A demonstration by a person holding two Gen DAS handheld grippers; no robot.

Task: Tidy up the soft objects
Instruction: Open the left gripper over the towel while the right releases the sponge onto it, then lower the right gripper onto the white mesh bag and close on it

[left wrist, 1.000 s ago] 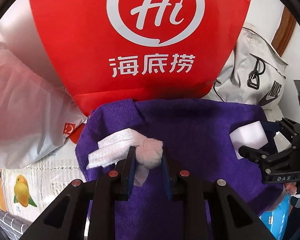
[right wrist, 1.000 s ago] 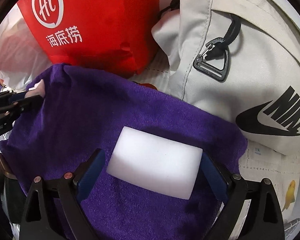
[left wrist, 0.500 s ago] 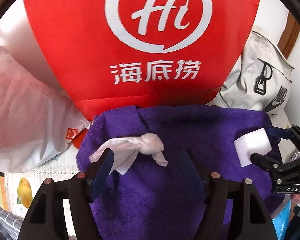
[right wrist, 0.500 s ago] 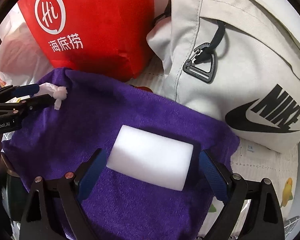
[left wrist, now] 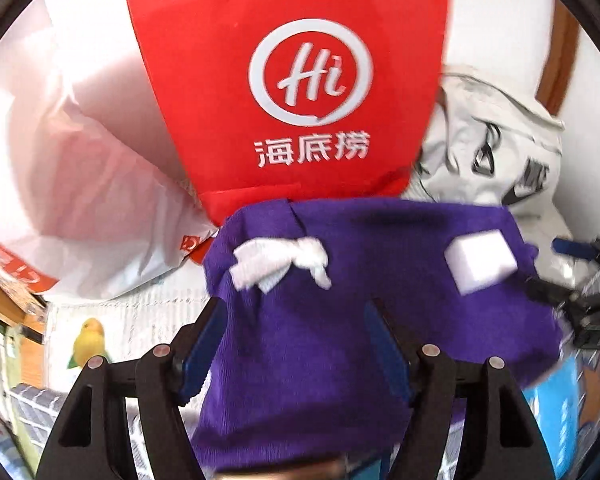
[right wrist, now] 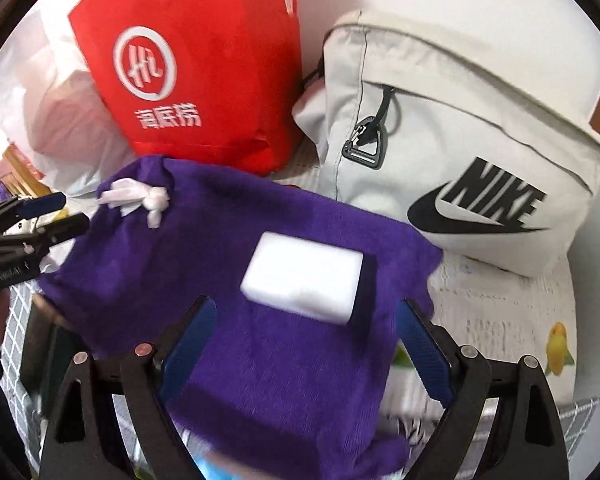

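Both soft items lie on the purple towel [right wrist: 236, 320]: knotted white tissue [left wrist: 280, 266] near its far left corner, white sponge [right wrist: 306, 282] towards its right. Left gripper [left wrist: 296, 344] and right gripper [right wrist: 304, 344] stand released, empty, apparently after deposit.

Your left wrist camera looks steeply down, close over the purple towel [left wrist: 340, 320] toward the red bag [left wrist: 292, 80]. Your right one does likewise from the other side, sharing towel, bag and grey backpack [right wrist: 460, 160].
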